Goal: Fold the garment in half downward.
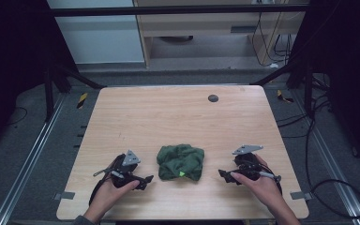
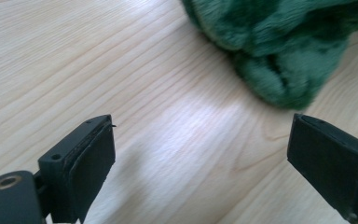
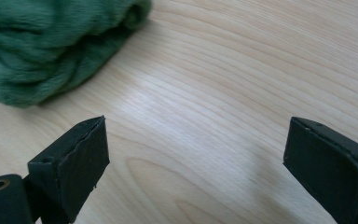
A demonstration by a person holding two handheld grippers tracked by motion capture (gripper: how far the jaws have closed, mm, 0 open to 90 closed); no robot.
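High view shows a green cloth [image 1: 180, 162] lying bunched in a loose heap on the wooden table [image 1: 178, 117], between the two grippers and touched by neither. To its left sits the left gripper [image 1: 147, 180], held low over the wood in the person's left hand [image 1: 110, 192], its tips pointing towards the cloth with a strip of bare table between them. On the far side of the heap the right gripper [image 1: 223, 175] mirrors it (the right hand [image 1: 260, 185] wraps its body), also a short way clear of the fabric.

Left gripper view has the two black jaws standing wide apart with nothing between them but bare wood; the cloth [image 2: 279, 42] lies ahead of them and off towards the right jaw, near but not touching. Right gripper view gives the same spread, jaws wide and empty, with the cloth [image 3: 51, 42] ahead and beyond the left jaw, its plush folds clear of the pad.
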